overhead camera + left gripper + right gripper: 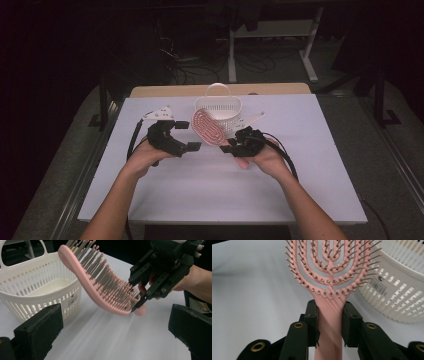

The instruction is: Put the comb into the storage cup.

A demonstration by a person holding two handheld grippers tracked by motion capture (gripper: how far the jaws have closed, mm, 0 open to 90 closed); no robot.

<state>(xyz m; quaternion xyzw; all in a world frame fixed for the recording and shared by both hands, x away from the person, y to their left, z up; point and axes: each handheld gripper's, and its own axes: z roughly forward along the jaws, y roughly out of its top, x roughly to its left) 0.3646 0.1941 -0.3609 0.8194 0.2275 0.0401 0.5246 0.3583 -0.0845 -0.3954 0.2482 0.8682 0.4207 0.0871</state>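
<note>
Pink hairbrush [208,126] held up beside the white basket [218,111], ready to go in.

Pink plastic handle sits clamped between the jaws of the right hand-held gripper [329,322], low in the middle of the right gripper view, with the bristled head rising to the top of the frame and the basket wall at the right edge. In the high view the brush hangs just above the white bench [220,185], right of centre, its head leaning against or very near the basket's front wall. The left hand-held gripper [182,135] waits left of the brush with its jaws spread wide and nothing between them. The carrying step looks under way; the next move likely calls for lifting the brush head over the basket rim, then opening the right jaws to drop it inside.
</note>
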